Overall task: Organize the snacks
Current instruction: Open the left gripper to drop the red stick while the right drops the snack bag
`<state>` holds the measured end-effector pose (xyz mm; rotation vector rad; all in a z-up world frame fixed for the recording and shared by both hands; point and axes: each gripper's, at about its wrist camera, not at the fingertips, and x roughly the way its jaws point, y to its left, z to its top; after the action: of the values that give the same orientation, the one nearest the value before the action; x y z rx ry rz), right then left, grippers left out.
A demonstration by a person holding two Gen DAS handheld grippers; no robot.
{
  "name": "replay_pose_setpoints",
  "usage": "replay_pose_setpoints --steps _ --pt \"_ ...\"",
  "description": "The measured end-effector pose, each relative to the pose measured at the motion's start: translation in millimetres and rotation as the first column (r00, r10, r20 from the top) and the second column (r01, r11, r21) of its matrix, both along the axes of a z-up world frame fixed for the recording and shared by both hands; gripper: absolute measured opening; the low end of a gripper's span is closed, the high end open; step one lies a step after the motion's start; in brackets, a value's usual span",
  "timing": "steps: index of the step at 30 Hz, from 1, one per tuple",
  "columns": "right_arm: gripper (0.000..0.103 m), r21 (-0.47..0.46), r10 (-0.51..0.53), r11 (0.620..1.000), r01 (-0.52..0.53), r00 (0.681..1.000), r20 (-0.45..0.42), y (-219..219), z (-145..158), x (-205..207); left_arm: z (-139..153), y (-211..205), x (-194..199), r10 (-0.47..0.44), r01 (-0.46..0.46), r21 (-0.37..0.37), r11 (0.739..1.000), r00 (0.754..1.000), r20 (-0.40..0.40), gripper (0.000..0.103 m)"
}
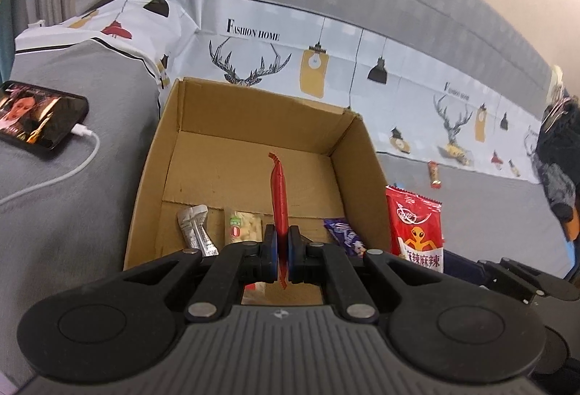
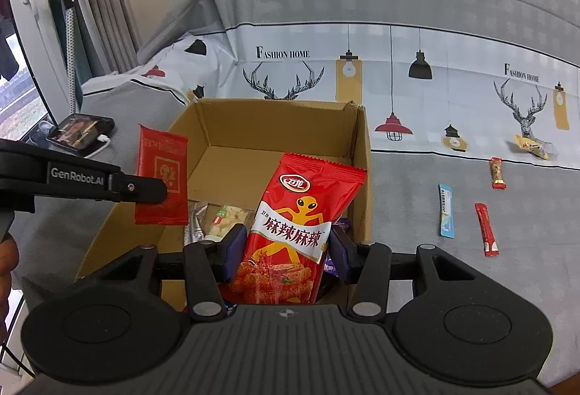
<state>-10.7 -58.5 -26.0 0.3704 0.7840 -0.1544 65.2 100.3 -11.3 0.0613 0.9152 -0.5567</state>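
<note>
Pinching a flat red packet (image 1: 279,199) edge-on, the left gripper (image 1: 282,250) hides its face; right gripper (image 2: 286,246) clamps the red snack bag (image 2: 290,232).

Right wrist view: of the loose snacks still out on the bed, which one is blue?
The blue stick pack, lying left of the long red stick. The other loose ones are red or yellow.
</note>
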Motion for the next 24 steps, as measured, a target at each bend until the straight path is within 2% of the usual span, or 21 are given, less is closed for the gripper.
replay_pose_setpoints --steps 6,24 --pt "0.052 0.01 -0.003 1.0 0.003 1.0 -0.019 -8 -18 21 -17 -16 21 -0.009 0.009 0.056 0.998 1.0 -0.004 0.005" --pt "0.052 0.032 0.014 0.999 -0.012 0.998 -0.055 -21 -55 63 -55 -36 59 -0.008 0.014 0.146 0.989 0.999 -0.04 0.005"
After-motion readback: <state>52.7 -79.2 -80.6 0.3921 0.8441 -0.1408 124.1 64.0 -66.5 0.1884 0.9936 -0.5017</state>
